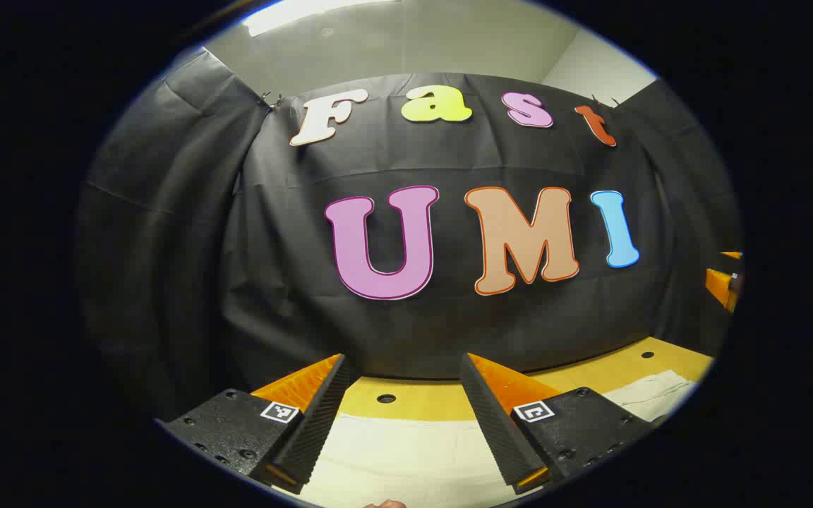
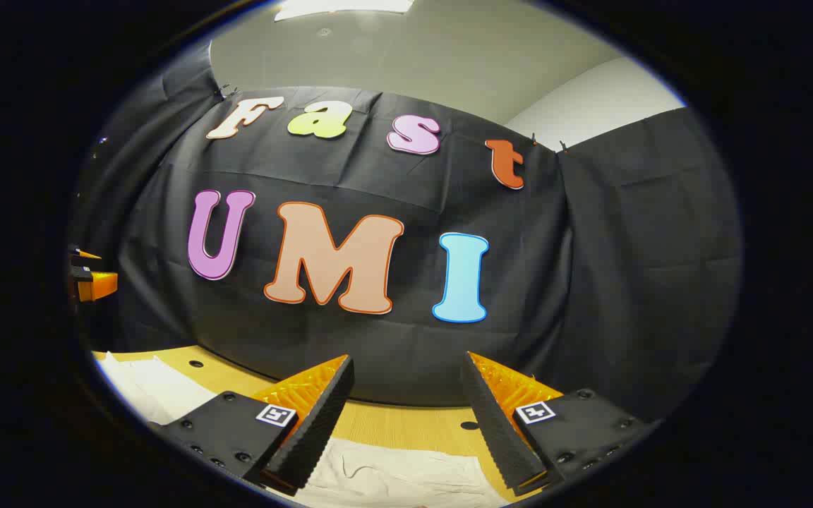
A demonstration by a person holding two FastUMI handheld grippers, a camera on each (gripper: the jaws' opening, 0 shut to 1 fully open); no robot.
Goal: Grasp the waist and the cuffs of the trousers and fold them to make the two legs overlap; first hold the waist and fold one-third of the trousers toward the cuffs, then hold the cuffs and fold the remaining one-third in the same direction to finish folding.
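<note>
The left gripper (image 1: 403,395) is held up above the table (image 1: 420,398), and its two fingers are wide apart with nothing between them. The cream trousers (image 1: 406,451) lie flat on the yellow table just below it, close to the table's back edge. The right gripper (image 2: 406,398) is also up in the air, fingers spread apart and holding nothing. In the right gripper view the trousers (image 2: 392,480) lie under it, and more of the pale cloth runs toward the table's left side.
</note>
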